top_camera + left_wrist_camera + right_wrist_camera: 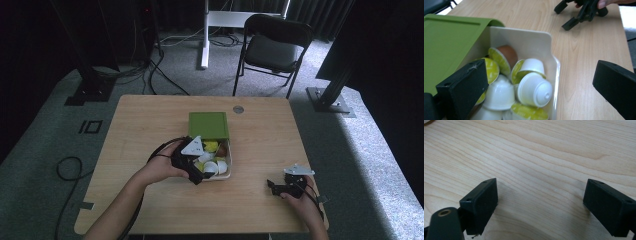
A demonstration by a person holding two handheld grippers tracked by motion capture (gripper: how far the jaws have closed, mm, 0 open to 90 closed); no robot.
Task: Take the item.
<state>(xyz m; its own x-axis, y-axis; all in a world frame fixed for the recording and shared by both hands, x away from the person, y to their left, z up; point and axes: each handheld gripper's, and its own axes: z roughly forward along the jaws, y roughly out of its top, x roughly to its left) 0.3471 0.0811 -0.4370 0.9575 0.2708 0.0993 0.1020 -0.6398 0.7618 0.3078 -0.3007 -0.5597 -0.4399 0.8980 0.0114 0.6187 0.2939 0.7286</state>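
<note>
The left gripper view looks straight into the white tray [549, 45] and sorts its load: white capsules [534, 90] piled with yellow-green foil lids [491, 70] and one brown capsule [507, 52] toward 11 o'clock of the pile, with the green lid [446, 42] lying against the tray's 9 o'clock side. From the high view the same tray [227, 175] sits at the middle of the table [150, 120], the green lid [208, 124] at its 12 o'clock, and the capsules read merely as pale dots. The left gripper [192, 165] hangs over the tray's 9 o'clock edge, jaws spread wide, one over the capsules and one outside the tray wall, holding nothing. The right gripper [282, 187] rests near the table's 4 o'clock corner, well apart from the tray; its own view shows jaws spread wide above bare wood grain [536, 157], nothing between them.
</note>
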